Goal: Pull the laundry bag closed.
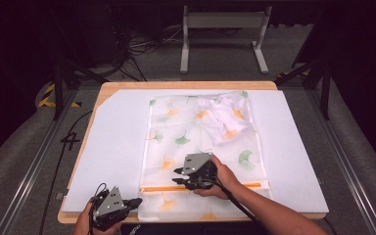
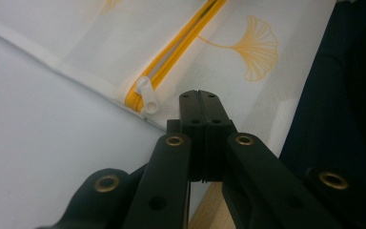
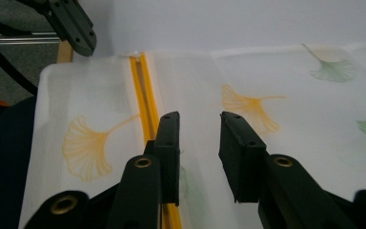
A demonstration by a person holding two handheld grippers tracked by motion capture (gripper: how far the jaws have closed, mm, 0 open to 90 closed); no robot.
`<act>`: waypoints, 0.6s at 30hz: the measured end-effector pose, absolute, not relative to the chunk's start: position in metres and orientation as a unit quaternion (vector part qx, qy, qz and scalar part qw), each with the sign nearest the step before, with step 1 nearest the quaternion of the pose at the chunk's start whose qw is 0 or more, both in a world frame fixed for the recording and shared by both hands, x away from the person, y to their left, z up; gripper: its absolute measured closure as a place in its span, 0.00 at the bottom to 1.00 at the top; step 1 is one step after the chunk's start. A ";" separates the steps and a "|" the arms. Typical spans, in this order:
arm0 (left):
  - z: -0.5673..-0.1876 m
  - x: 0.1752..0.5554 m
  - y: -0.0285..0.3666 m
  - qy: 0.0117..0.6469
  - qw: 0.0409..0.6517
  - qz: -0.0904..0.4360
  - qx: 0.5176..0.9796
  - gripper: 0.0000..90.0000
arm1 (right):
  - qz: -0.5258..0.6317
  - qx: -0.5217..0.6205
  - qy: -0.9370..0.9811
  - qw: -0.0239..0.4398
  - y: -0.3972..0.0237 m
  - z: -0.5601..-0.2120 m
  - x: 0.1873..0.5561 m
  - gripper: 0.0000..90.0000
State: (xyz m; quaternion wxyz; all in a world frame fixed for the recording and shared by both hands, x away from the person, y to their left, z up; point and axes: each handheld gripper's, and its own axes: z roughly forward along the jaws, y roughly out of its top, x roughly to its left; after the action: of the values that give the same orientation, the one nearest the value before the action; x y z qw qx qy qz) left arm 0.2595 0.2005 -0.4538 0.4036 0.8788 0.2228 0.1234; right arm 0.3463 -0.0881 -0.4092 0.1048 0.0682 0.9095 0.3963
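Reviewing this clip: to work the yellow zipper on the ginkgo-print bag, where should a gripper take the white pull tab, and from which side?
Probably pinch the white pull tab across its flat faces, near its free end. It lies at the zipper end by the bag corner nearest the left gripper, so coming in from that corner looks easiest. That gripper's jaws are shut and would need opening.

The setting is presenting as a lab or robotics recording bay. A wooden-edged bench (image 1: 186, 85) is sitting on grey carpet inside a dark aluminium rail frame (image 1: 27, 166). Loose black cables (image 1: 134, 51) are lying behind it near a white metal stand (image 1: 223, 22). Yellow-black hazard tape (image 1: 46, 98) is marking the floor.
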 end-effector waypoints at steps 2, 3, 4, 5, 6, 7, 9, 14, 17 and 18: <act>-0.455 0.259 0.199 0.223 0.404 0.120 0.879 1.00 | 0.391 0.062 0.913 0.098 -0.075 -0.414 0.346 0.74; -0.455 0.260 0.198 0.219 0.400 0.121 0.882 1.00 | 0.391 0.059 0.914 0.090 -0.068 -0.416 0.346 0.72; -0.457 0.260 0.197 0.216 0.396 0.118 0.885 1.00 | 0.390 0.049 0.916 0.084 -0.055 -0.418 0.345 0.71; -0.457 0.260 0.197 0.216 0.396 0.118 0.885 1.00 | 0.390 0.049 0.916 0.084 -0.055 -0.418 0.345 0.71; -0.458 0.260 0.197 0.217 0.394 0.117 0.885 1.00 | 0.388 0.045 0.917 0.082 -0.049 -0.419 0.344 0.71; -0.459 0.261 0.196 0.214 0.393 0.117 0.887 1.00 | 0.387 0.039 0.918 0.079 -0.044 -0.419 0.343 0.71; -0.459 0.262 0.196 0.215 0.393 0.114 0.887 1.00 | 0.384 0.033 0.919 0.078 -0.034 -0.419 0.341 0.71; -0.460 0.263 0.197 0.214 0.396 0.109 0.886 1.00 | 0.383 0.019 0.922 0.060 -0.011 -0.418 0.341 0.80; -0.460 0.263 0.197 0.213 0.398 0.109 0.886 1.00 | 0.376 0.012 0.925 0.055 0.000 -0.421 0.340 0.80; -0.460 0.263 0.197 0.213 0.398 0.109 0.886 1.00 | 0.374 0.011 0.926 0.049 0.003 -0.422 0.340 0.80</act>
State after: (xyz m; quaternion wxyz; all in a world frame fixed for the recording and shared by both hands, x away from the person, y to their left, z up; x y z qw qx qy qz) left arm 0.2629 0.1972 -0.4604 0.3979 0.8857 0.2133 0.1086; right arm 0.3402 0.0033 -0.4218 0.0486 0.0114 0.9259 0.3744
